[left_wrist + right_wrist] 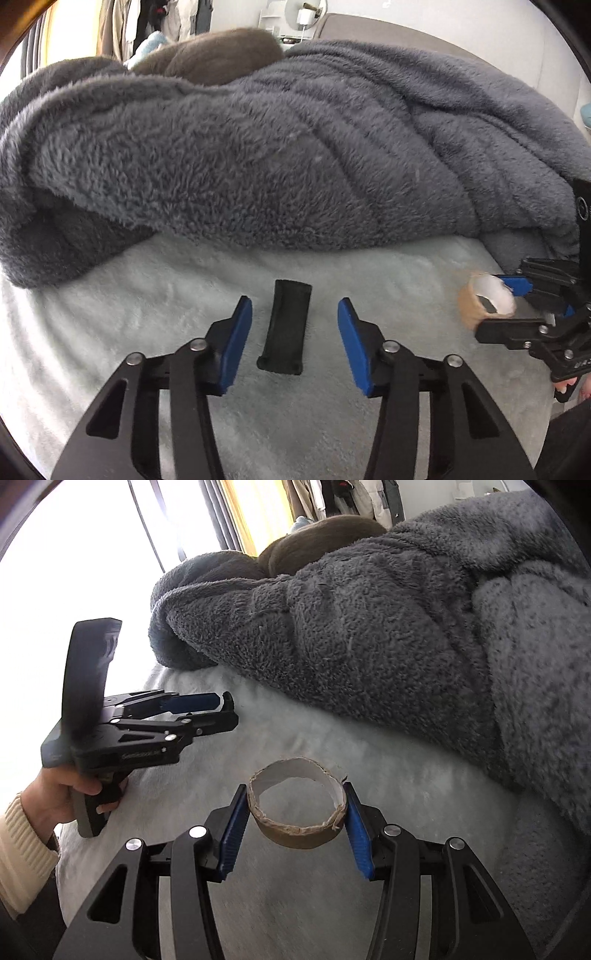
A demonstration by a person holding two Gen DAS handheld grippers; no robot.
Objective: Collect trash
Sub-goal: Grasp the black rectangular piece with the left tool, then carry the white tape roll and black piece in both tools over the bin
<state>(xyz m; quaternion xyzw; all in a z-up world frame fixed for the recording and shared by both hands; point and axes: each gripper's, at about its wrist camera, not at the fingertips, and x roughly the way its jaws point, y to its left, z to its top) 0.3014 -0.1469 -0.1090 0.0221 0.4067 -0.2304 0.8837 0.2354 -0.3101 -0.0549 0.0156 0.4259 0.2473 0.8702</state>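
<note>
Blue fingers (354, 827) pinch a torn brown cardboard ring (297, 812), white-lined inside.

Blue pads, black frames and grey fleece on the pale bed (155, 295) I am working over.

From my remote seat I see both tools, the left gripper (294, 339) and right gripper (295, 825), in matte black with bright blue pads and silver rivets; a black strip (286, 326) lies on the whitish, faintly mint sheet; the cardboard ring (299, 834) is tan outside, white within; the plush blanket (295, 147) is slate grey, a brown pillow (218, 55) behind it; the sleeve (22, 849) is ribbed cream.
</note>
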